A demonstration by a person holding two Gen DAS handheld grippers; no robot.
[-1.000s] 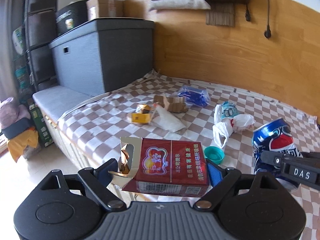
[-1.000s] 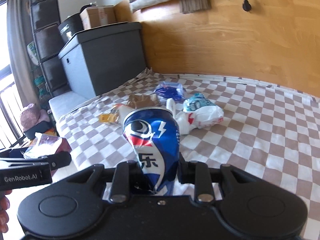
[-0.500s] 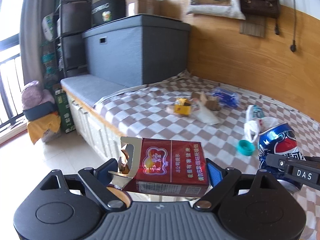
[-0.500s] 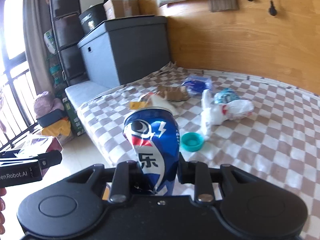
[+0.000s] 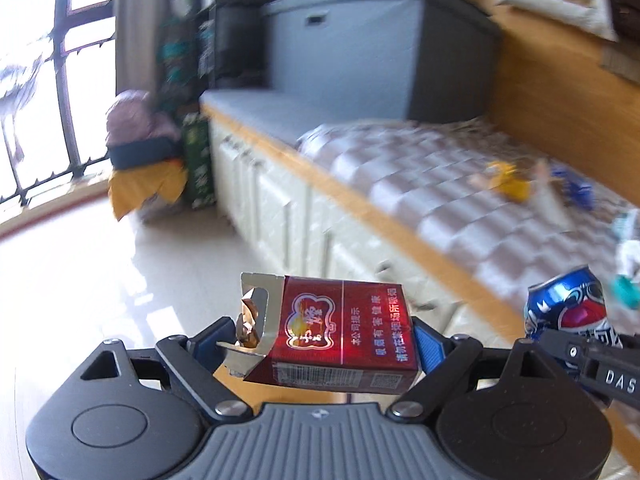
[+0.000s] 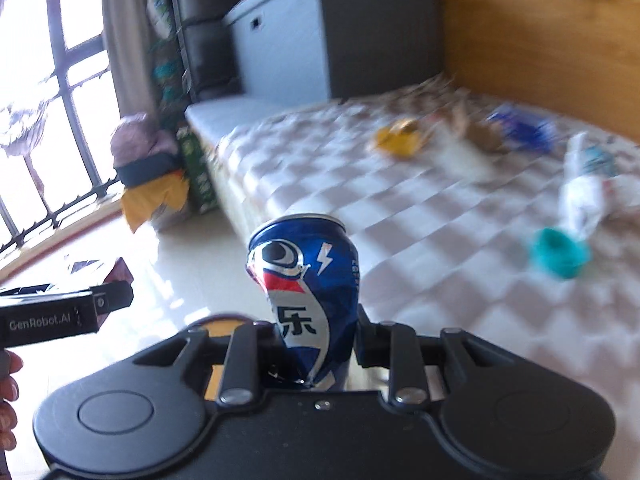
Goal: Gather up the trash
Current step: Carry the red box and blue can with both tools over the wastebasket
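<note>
- Meanwhile, the left gripper (image 5: pixel 324 340) was clenched on a red cigarette pack (image 5: pixel 340 334), its blue pads pressing the pack's two short ends; the pack lay flat between the jaws with its flip lid torn open toward the left, foil showing inside.
- Held this way, the cigarette pack hung off the checkered bed (image 5: pixel 460 200), out past its wooden edge and above the glossy pale floor (image 5: pixel 100 280).
- The right gripper (image 6: pixel 316 344) was grasping a dented blue Pepsi can (image 6: pixel 306 296), upright, squeezed at its lower half between the two fingers; the can stood just off the near corner of the checkered bed, also over the floor.
- From the left wrist view, the same can (image 5: pixel 568 308) appeared to the right of the cigarette pack, near it but apart.
- On the checkered bed lay a teal bottle cap (image 6: pixel 558 254), with a crumpled white plastic bag (image 6: pixel 588 196) just behind it.
- Farther back on the bed, blurred, sat a yellow wrapper (image 6: pixel 400 142), brown cardboard scraps (image 6: pixel 476 130) and a blue plastic package (image 6: pixel 520 128).
- At the head of the bed stood a large grey storage box (image 5: pixel 372 40) against the wooden wall panel (image 6: pixel 540 36).
- Beyond the foot end of the bed, a pile of bags and cloth (image 5: pixel 144 160) rested on the floor by the barred window (image 5: pixel 60 80).
</note>
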